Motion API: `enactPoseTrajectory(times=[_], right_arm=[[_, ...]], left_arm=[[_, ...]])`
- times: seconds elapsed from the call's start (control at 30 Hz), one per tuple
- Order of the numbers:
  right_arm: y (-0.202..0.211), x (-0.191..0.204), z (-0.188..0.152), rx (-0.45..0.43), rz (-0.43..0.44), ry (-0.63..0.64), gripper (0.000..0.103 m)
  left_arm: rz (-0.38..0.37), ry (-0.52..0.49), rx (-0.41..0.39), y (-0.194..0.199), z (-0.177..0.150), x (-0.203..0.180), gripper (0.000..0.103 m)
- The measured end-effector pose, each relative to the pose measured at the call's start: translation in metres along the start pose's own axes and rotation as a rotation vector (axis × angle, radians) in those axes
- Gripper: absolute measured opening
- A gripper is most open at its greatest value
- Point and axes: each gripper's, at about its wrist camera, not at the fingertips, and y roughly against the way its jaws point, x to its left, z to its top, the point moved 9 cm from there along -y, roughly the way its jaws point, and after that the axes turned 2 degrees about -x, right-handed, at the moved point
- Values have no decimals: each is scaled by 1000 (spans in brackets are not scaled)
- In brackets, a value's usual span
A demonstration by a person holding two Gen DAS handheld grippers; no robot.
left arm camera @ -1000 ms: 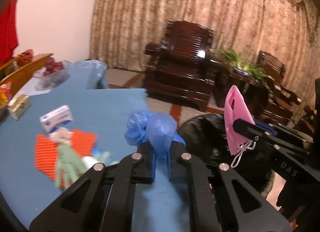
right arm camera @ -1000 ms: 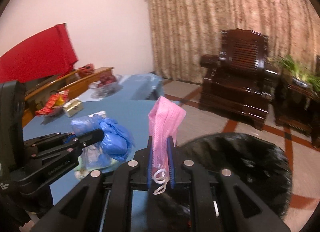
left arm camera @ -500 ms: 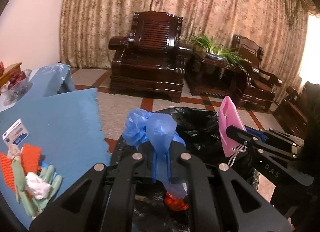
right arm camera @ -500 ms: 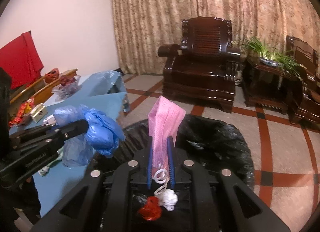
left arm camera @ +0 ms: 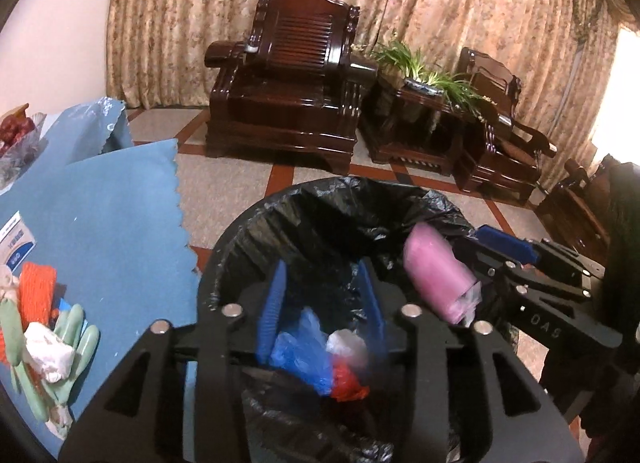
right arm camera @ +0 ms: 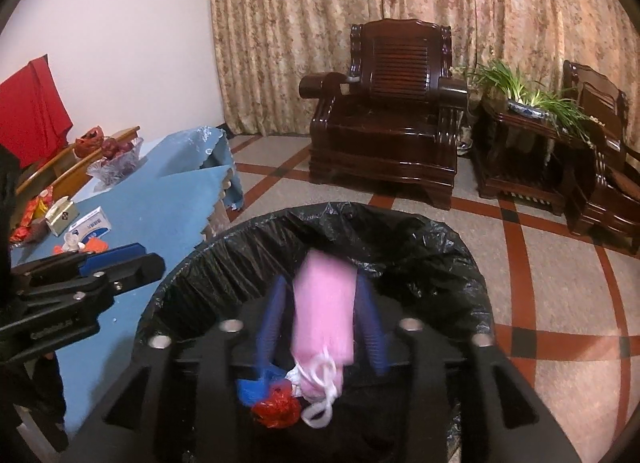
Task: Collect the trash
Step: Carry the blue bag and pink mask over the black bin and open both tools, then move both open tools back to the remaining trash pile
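The left gripper (left arm camera: 322,303) has its 2 blue fingers (left arm camera: 272,303) spread apart over the bin (left arm camera: 360,203), holding nothing. Below them in the bin lie a blue bag (left arm camera: 300,351), a red scrap (left arm camera: 346,381) and a white wad (left arm camera: 346,345), all blurred and partly cut off by the gripper body. The right gripper (right arm camera: 322,319) also has its fingers (right arm camera: 370,323) apart; the pink mask (right arm camera: 324,315) sits between them, smeared, and whether it touches either finger cannot be told. Its white loops (right arm camera: 320,395) hang lower, above the red scrap. From the left view the mask shows at the bin's right side, just off the right gripper's tip.

The black liner rim rings both grippers, open above. The bin's left edge sits close against the blue desk (left arm camera: 112,231), whose zigzag cloth edge overhangs. On the desk, well apart from the fingers, lie green gloves (left arm camera: 72,331), an orange cloth (left arm camera: 36,287) and a small box (left arm camera: 14,243), cut off at the frame's edge.
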Motion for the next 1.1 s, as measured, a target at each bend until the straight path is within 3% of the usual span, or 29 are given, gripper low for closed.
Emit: enactPoseTrajectory(times=[0.03, 0.1, 0.17, 0.3, 0.7, 1.1], right_arm=[[1, 1, -1, -2, 0, 2, 61], [4, 3, -1, -5, -4, 9, 67], [5, 5, -1, -9, -11, 14, 82], [17, 15, 5, -45, -17, 26, 98], [30, 81, 23, -93, 85, 70, 97], [19, 170, 17, -78, 205, 152, 97]], left_arm=[[8, 4, -5, 3, -1, 4, 47], [25, 7, -17, 10, -1, 10, 54], [47, 8, -33, 18, 3, 14, 69], [94, 1, -82, 42, 9, 24, 87], [244, 67, -165, 123, 5, 82, 93], [462, 147, -197, 199, -29, 175, 93]])
